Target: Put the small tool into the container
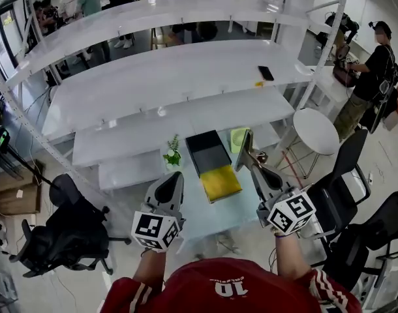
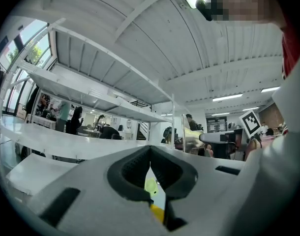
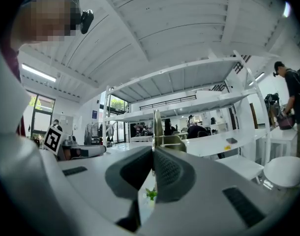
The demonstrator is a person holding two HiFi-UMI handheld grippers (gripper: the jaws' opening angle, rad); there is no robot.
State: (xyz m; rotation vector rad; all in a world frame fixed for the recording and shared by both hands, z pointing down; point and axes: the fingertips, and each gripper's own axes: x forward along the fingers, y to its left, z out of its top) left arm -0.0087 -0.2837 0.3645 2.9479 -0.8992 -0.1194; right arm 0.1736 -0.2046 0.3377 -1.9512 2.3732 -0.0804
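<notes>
Head view: 2 grippers. Right gripper (image 1: pixel 253 163) jaws clamp 1 small tool (image 1: pixel 246 150), upright betw. them. Left gripper (image 1: pixel 174 178) jaws clenched, empty. 1 black container (image 1: pixel 207 150) on worktop (image 1: pixel 212 214), ahead, betw. both jaw pairs.

One readable number, on clothing

A white "10" stands on the person's red shirt (image 1: pixel 186 289) at the bottom of the head view, seen upside down. The small white print beside it is too small to read.
</notes>
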